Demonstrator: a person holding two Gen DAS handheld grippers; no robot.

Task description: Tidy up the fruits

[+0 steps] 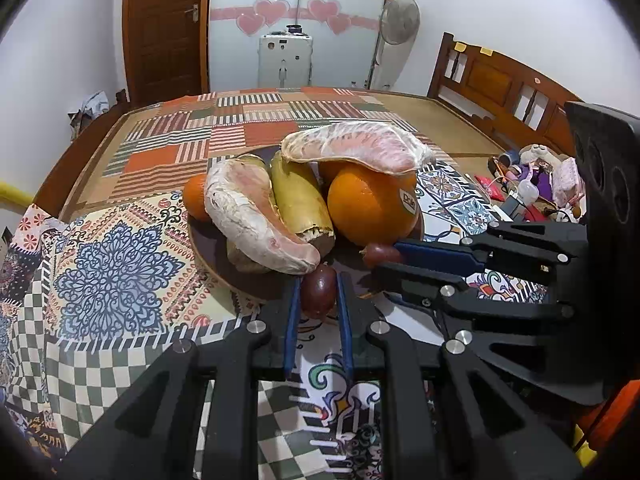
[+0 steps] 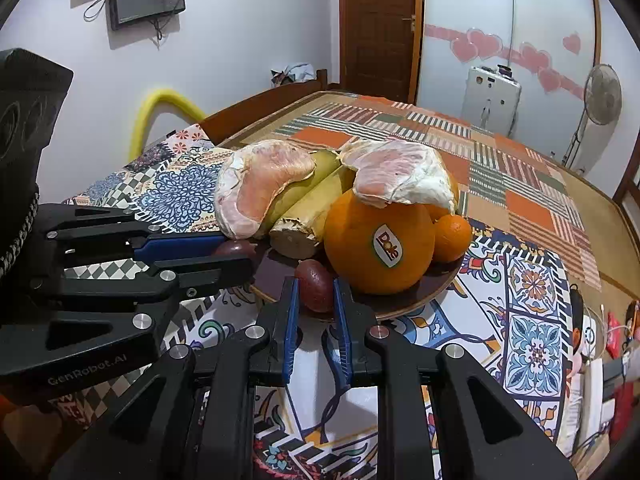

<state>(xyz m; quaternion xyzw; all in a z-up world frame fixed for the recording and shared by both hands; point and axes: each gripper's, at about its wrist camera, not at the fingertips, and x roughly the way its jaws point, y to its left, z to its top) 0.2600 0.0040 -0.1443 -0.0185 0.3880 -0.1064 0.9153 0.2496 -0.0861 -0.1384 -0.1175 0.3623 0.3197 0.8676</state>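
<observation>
At the plate [image 1: 208, 264] rim, each gripper [image 1: 319, 292] [image 2: 316, 294] pinches a dark fruit [image 1: 319, 290] [image 2: 316, 284]; releasing carelessly could roll either off the edge.

piled plate [image 1: 208, 268] crowded, pomelo segment [image 1: 256, 216] overhanging near rim, patterned cloth [image 1: 108, 280] left open

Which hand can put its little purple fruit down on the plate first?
Probably right. The right gripper holds its dark fruit over bare plate before the orange. The left gripper holds the other fruit at the rim, crowded by pomelo.
</observation>
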